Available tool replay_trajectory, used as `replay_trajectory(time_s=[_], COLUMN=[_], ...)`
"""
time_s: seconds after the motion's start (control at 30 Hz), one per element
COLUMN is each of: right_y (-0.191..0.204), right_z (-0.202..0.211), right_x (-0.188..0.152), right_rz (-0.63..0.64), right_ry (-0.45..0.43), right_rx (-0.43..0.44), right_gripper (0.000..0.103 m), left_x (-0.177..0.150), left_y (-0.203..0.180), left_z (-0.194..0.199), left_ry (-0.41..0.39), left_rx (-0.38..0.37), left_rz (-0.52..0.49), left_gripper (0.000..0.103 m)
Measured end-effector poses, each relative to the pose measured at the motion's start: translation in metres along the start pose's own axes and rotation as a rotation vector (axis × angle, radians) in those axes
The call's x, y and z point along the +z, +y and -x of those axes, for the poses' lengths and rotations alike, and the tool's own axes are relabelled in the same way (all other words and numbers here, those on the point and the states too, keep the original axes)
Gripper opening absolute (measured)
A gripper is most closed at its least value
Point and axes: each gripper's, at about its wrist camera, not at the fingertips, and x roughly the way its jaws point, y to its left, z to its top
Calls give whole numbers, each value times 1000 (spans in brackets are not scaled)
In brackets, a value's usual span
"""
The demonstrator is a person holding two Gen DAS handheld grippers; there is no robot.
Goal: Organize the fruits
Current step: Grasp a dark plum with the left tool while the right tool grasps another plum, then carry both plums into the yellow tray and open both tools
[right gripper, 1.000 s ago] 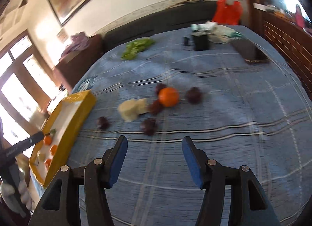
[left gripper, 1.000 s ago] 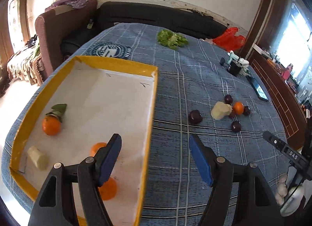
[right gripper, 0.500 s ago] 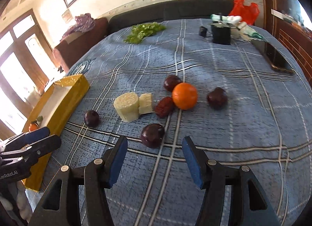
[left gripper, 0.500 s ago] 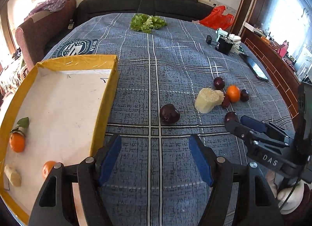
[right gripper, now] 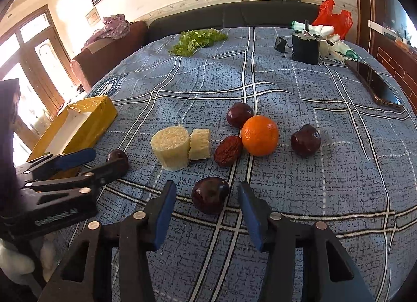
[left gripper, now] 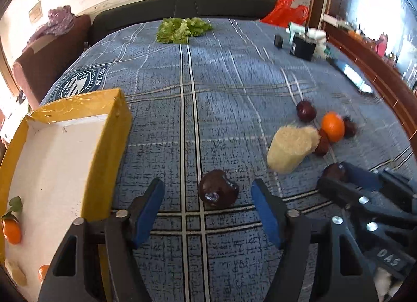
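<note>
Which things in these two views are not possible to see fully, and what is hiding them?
- Left wrist view: the tray runs off the left edge; the left gripper covers its near corner and part of one orange.
- Left wrist view: the right gripper covers most of one plum.
- Right wrist view: a left finger hides the lower half of the plum.
- Right wrist view: the tray's contents are hidden by its wall.

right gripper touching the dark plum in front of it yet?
Apart. In the right wrist view the plum sits between the open fingers of the right gripper, with cloth visible on both sides.
</note>
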Motion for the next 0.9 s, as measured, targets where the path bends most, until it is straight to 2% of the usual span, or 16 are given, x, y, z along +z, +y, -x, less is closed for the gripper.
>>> replay_trajectory(time_s=[0.03,0.07,0.1,0.2,0.33,0.57,0.7,0.9], right_y=[0,0,0,3,3,11,36,81], right_z=[0,0,0,3,9,32,48,61], right_x=[-1,-1,-1,-3,-4,-5,-8,-8], right_rz=[-2,-1,1,9,7,-24,14,85], right_ry=[0,1,1,-8,-25,-48,-62,-68], right_rx=[1,1,-6,-21,-11,63,90,135], right_gripper=[43,37,33,31,31,31,31,32], left_x=[-2,-2,-2,-3,-6,-21,-39,-78], left_y=[-2,-4,-5,-8,-3,36,74,140], left_z=[1,1,3,8,24,87,116,142], left_ry=[-21,-21,-18,-19,-32,-111,-147,-178], left_rx=[4,3,-8,1,-25,-78,-44,47], left_rz=[-10,-22,-25,-29,2,117,197,332], left_gripper=[51,37,27,28,28,28,28,29])
